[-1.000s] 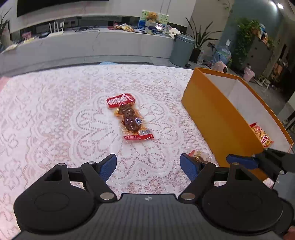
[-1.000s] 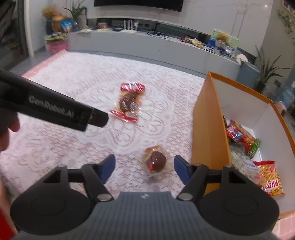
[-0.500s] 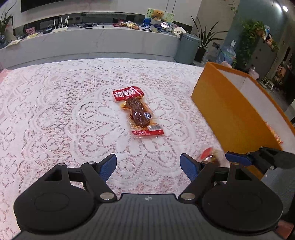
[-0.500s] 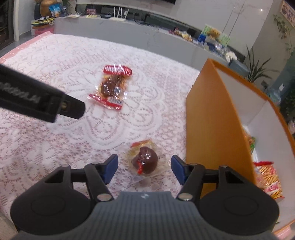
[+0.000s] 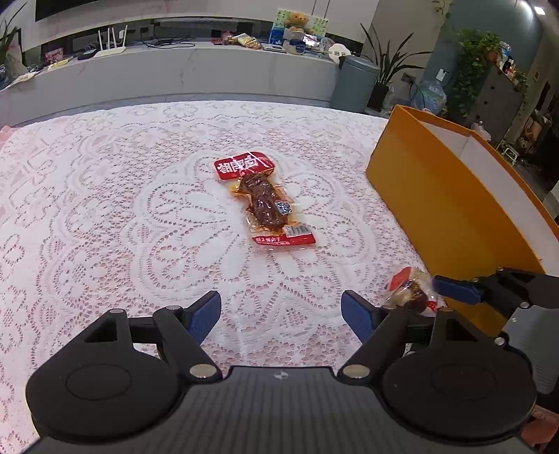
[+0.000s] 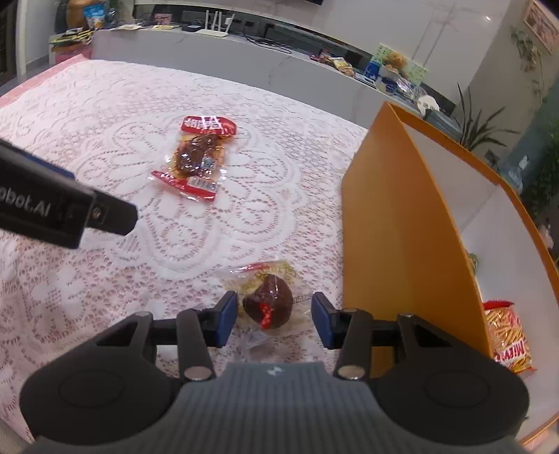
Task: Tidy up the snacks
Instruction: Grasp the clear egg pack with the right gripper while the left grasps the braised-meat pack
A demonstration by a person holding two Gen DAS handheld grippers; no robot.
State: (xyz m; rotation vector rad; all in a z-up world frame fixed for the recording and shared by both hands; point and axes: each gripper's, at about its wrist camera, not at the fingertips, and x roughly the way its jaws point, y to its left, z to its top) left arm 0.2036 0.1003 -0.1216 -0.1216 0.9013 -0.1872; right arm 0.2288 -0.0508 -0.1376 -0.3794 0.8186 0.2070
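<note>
A round dark-brown snack in a crinkled clear wrapper (image 6: 269,304) lies on the white lace-covered desk (image 6: 104,115) beside the smooth orange cardboard box (image 6: 394,223), between the right tongs (image 6: 274,319), whose jaws have just been closing, pads not yet pressing. The left tongs (image 5: 281,312) gape released. The box wall hides most of its contents.

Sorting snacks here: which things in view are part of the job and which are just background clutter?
Job:
- small round snack pack, between the closing right gripper pads, not yet pressed
- long red snack pack
- orange box
- bagged snack in the box
- left gripper, open

Lying about:
- grey bin
- teddy bear
- router
</note>
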